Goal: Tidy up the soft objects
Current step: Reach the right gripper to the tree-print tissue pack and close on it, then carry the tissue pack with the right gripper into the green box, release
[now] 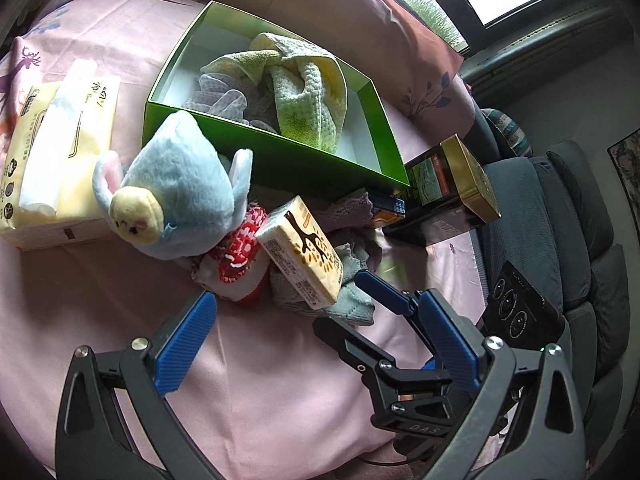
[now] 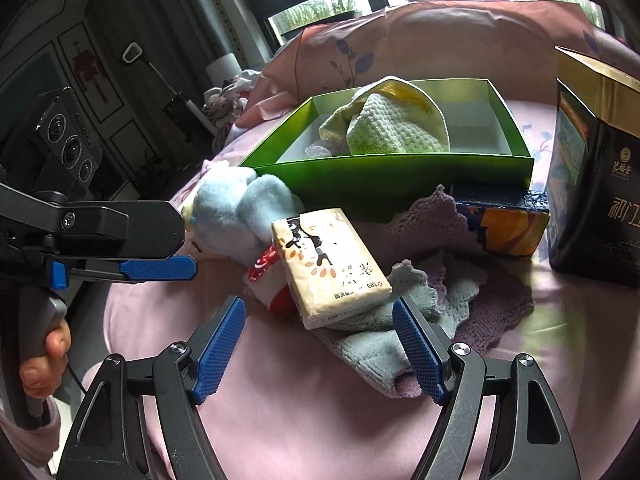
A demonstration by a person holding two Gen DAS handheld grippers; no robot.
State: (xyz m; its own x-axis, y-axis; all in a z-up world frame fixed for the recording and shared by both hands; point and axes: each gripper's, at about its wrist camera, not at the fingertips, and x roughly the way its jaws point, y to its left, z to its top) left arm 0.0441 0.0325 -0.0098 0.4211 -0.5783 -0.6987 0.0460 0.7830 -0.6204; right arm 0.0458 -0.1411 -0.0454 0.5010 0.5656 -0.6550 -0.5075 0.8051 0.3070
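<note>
My left hand-held gripper [image 1: 316, 328] stood wide open and empty above the pink bed sheet [image 1: 260, 400]. The large tissue pack [image 1: 60, 160] at far left bore print too small to read. The blue plush toy [image 1: 176, 184] lay beside the green box [image 1: 280, 160], which held a green towel [image 1: 308, 92]. The small tissue pack [image 2: 332, 264] rested on a grey cloth [image 2: 380, 344]; my right hand-held gripper [image 2: 320, 348] was open around nothing, just before it. The dark carton [image 2: 596, 184] was cut off at right.
</note>
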